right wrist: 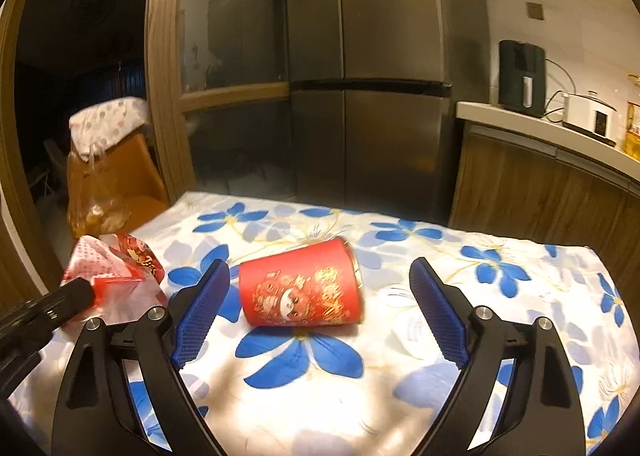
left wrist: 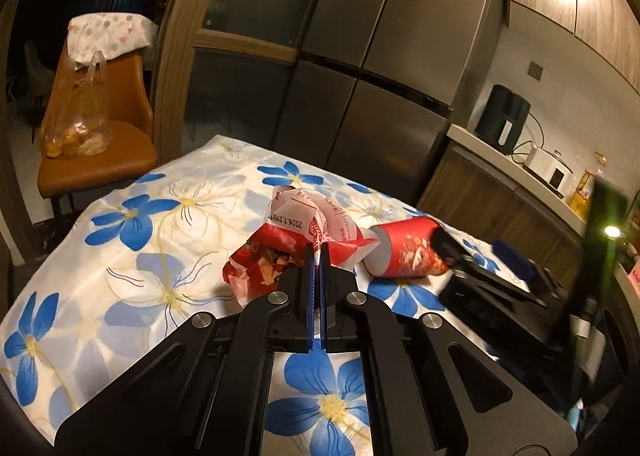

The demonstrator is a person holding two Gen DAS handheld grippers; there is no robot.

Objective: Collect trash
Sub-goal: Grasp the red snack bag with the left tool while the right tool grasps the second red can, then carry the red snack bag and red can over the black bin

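A crumpled red-and-white wrapper [left wrist: 304,224] lies on the table's flowered cloth [left wrist: 120,236]. My left gripper [left wrist: 318,252] is shut on its near edge; the right wrist view shows the same pinch on the wrapper [right wrist: 108,268] from the side, with the left gripper [right wrist: 76,292] reaching in from the left. A red paper cup [right wrist: 300,288] with gold print lies on its side on the cloth [right wrist: 480,296]. My right gripper [right wrist: 320,268] stands open around it, blue pads apart from its sides. In the left wrist view the cup [left wrist: 404,256] lies right of the wrapper, the right gripper [left wrist: 468,240] at its far end.
An orange chair [left wrist: 100,168] with a plastic bag [left wrist: 76,128] of food stands past the table's left edge. A steel fridge [right wrist: 360,96] rises behind the table. A counter [right wrist: 540,128] with a black appliance [right wrist: 520,76] runs along the right.
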